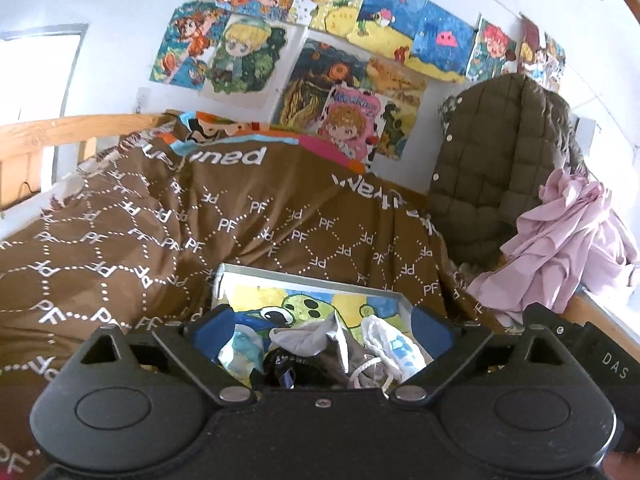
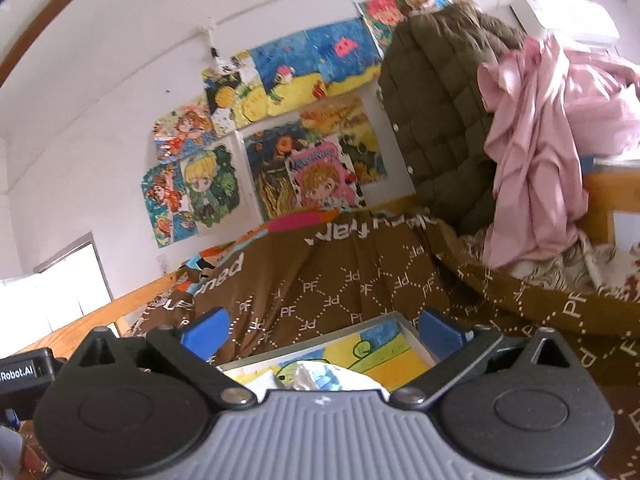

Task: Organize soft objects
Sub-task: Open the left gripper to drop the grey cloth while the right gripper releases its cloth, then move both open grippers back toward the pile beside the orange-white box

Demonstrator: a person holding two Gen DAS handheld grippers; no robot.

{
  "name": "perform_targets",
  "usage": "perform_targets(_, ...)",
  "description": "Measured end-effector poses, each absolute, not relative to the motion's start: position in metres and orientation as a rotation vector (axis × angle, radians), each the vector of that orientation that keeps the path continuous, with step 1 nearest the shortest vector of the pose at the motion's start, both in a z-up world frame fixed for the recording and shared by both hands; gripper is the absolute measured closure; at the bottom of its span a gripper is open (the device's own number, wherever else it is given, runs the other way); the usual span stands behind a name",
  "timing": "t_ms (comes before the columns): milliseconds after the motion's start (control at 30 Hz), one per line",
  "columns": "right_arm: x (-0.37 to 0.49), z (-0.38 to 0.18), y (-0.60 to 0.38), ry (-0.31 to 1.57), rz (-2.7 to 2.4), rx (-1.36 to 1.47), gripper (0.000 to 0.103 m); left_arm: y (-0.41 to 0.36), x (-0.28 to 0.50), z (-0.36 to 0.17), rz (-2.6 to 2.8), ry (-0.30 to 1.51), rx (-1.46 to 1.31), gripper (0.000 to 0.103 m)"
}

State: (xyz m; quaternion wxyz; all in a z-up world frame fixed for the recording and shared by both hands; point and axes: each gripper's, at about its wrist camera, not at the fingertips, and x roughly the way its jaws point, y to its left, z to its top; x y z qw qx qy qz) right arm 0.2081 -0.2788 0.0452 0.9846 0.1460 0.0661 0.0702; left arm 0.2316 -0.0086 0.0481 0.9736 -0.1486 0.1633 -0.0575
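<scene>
Release over the tray [image 1: 308, 276]: both grippers' jaws stood apart, empty.
Left gripper [image 1: 320, 328] and right gripper [image 2: 320, 330] hovered above the small garments [image 1: 344, 344]; next probably needed another soft item.

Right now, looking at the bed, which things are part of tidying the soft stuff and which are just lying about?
Part of the job:
- tray with the cartoon picture
- grey garment lying in it
- white and blue cloths in it
- left gripper and right gripper, both open and empty

Just lying about:
- brown blanket
- olive quilted jacket
- pink fabric
- wall drawings
</scene>
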Motion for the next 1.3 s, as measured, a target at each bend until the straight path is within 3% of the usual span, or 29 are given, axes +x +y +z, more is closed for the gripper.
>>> perform_targets(633,0.085,0.042,-0.254,0.051,0.095,0.212,0.000,0.001,0.117,0.042,-0.133,0.232,-0.239,0.001)
perform_targets(1300,0.046,0.015,-0.220,0.268,0.048,0.101,0.000,0.021,0.056,0.010,-0.039,0.341,-0.197,0.001)
